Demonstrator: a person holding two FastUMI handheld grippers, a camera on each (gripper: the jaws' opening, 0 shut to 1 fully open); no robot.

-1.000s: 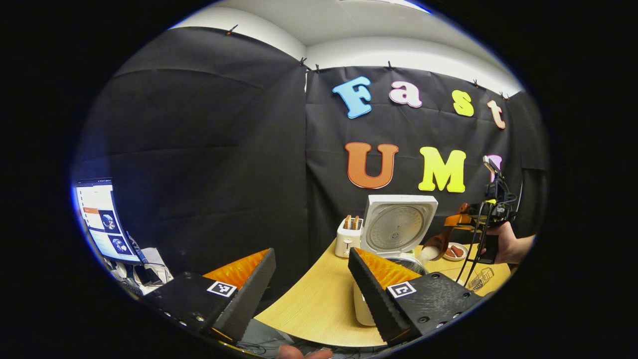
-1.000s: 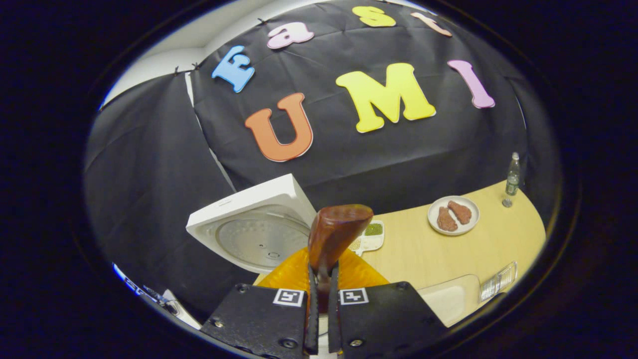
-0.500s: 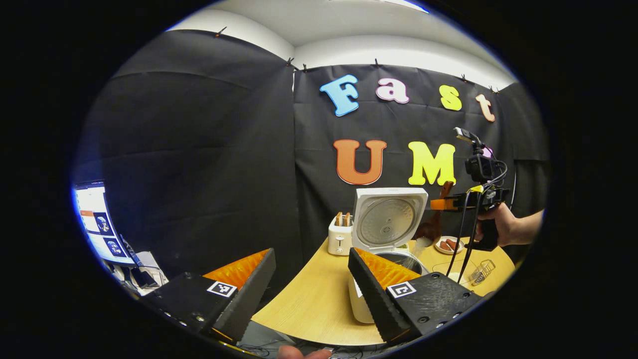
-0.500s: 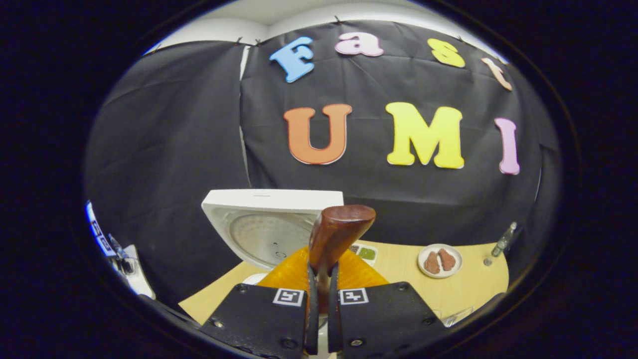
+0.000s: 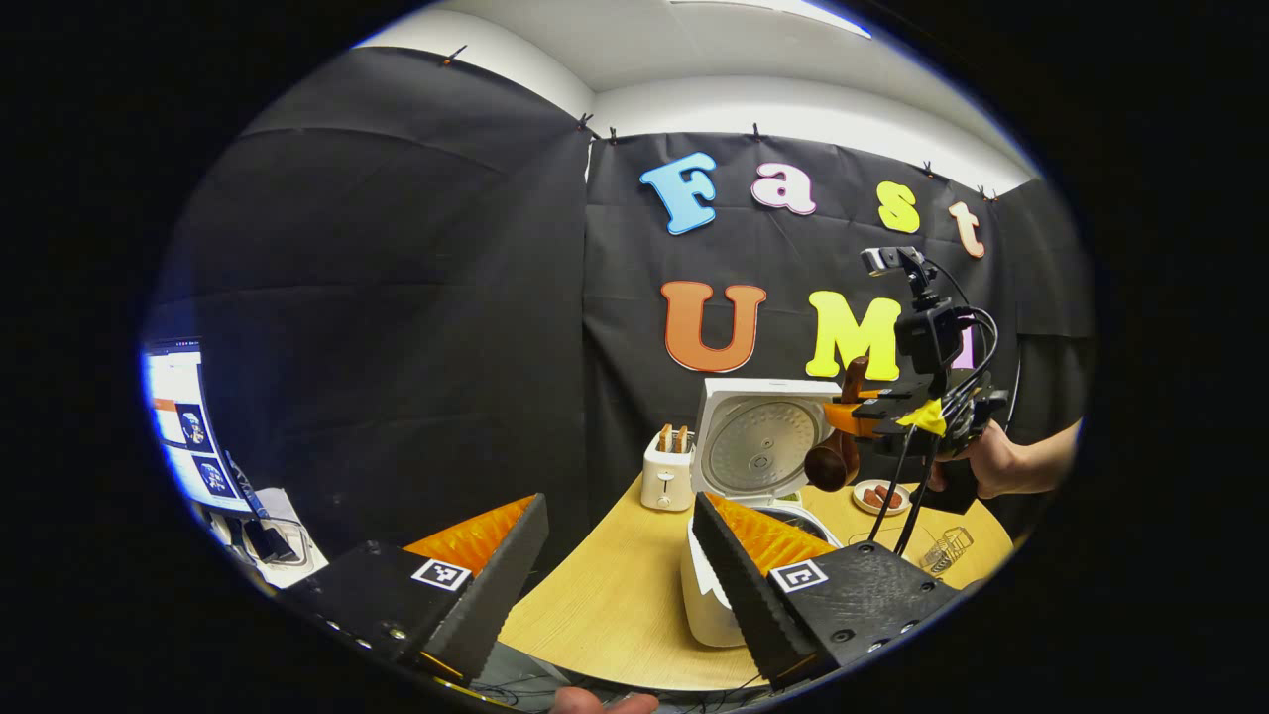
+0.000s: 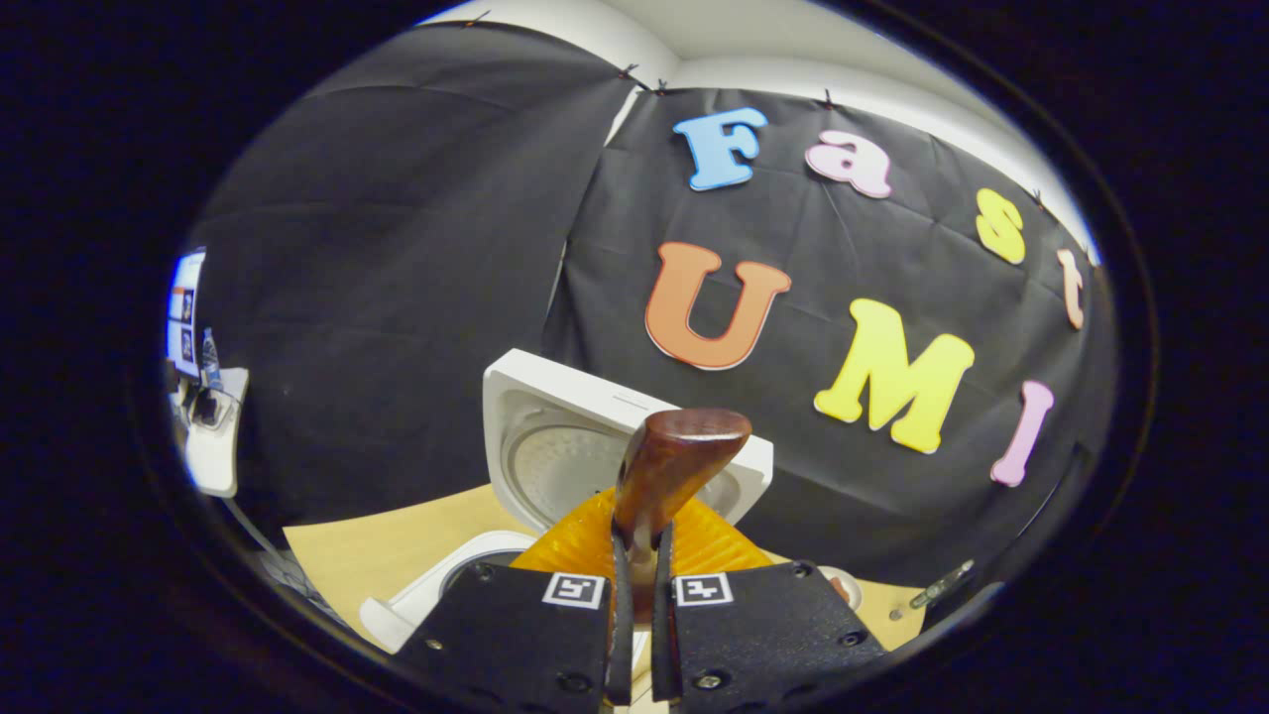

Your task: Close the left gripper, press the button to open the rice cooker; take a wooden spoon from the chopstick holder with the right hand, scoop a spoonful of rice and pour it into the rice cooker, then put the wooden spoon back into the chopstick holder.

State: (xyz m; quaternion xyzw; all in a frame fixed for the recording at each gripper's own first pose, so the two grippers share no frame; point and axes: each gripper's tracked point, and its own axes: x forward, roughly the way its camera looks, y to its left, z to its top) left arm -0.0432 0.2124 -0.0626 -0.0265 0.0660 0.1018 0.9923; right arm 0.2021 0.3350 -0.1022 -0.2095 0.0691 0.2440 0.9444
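The wooden spoon [image 6: 674, 466] is clamped in the right gripper [image 6: 634, 585] above the open rice cooker [image 5: 755, 446]; the left gripper [image 5: 615, 565] is held apart nearby.

wooden table [image 5: 615, 605] — rice cooker [image 5: 709, 605], toaster [image 5: 666, 476], plate [image 5: 877, 496]

above pot: rice cooker [image 5: 716, 585] stands with lid [image 5: 758, 443] upright at its back, right gripper [image 5: 843, 416] with wooden spoon [image 5: 838, 451] hangs there | left of cooker: bare table [image 5: 605, 605], toaster [image 5: 666, 471] at far edge | right: plate [image 5: 877, 496] and wire holder [image 5: 944, 548] near, apart
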